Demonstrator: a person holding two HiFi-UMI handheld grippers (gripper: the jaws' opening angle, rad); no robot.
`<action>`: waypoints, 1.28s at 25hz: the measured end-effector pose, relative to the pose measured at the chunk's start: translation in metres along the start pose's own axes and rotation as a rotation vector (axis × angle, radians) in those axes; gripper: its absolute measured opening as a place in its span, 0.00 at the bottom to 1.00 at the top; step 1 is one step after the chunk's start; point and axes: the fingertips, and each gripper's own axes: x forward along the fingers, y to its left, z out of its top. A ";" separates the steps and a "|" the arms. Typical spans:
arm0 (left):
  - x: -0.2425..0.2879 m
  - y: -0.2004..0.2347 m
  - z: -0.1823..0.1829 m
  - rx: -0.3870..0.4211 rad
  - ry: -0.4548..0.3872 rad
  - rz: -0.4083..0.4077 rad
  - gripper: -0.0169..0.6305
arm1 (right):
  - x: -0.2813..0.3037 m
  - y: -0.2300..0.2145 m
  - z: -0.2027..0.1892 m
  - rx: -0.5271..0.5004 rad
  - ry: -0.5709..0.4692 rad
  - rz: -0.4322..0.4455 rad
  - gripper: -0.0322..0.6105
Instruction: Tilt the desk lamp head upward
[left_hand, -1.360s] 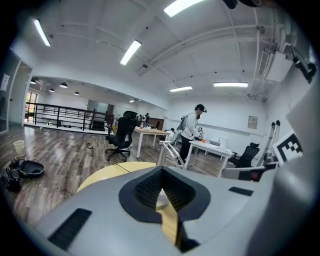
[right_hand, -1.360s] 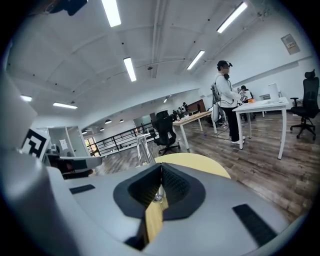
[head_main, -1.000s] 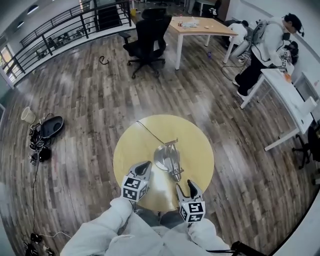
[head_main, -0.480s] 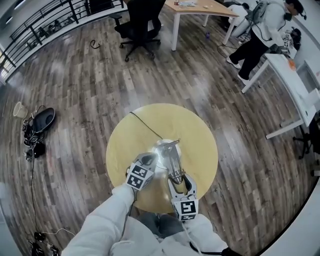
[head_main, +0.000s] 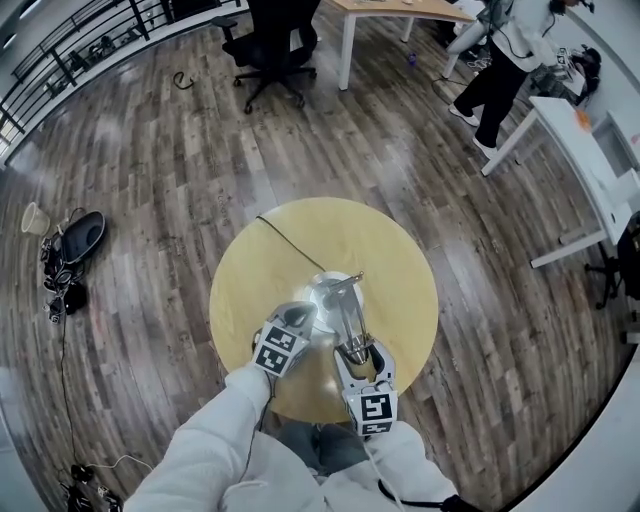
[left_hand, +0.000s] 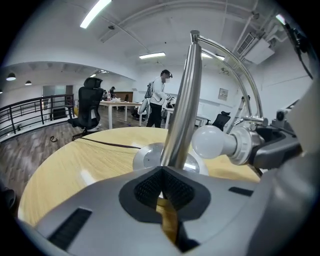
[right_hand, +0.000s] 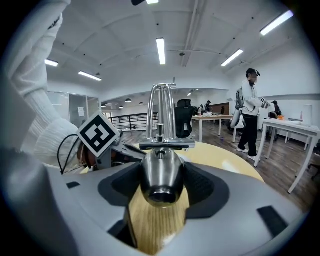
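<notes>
A chrome desk lamp stands in the middle of the round yellow table (head_main: 390, 250), with its base (head_main: 325, 292) toward the far side. Its head (head_main: 350, 325) reaches toward me. My right gripper (head_main: 358, 350) is open; its jaws have just been opening, and the lamp head (right_hand: 160, 177) lies between the pads. My left gripper (head_main: 297, 315) is shut on nothing, its tips (left_hand: 161, 172) close in front of the lamp stem (left_hand: 182, 100). In the left gripper view the white bulb (left_hand: 215, 142) shows at the right.
The lamp's black cable (head_main: 285, 238) runs across the table to its far left edge. On the wooden floor stand an office chair (head_main: 275, 40) and a desk (head_main: 400, 10). Bags and cables (head_main: 70, 250) lie at left. A person (head_main: 500, 70) stands by a white desk (head_main: 580, 150).
My left gripper has moved forward and down to the lamp's stem. My right gripper has moved forward until the lamp head lies between its jaws. Little has shifted in the last half second.
</notes>
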 end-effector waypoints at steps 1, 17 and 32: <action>0.000 -0.001 0.000 0.002 0.000 -0.005 0.02 | -0.002 0.000 0.000 0.001 0.005 -0.008 0.46; 0.002 -0.001 0.003 0.112 0.110 -0.026 0.02 | -0.073 0.005 0.039 -0.036 0.072 -0.040 0.46; -0.002 -0.005 0.003 0.166 0.196 -0.035 0.02 | -0.138 0.014 0.144 -0.092 0.091 -0.014 0.46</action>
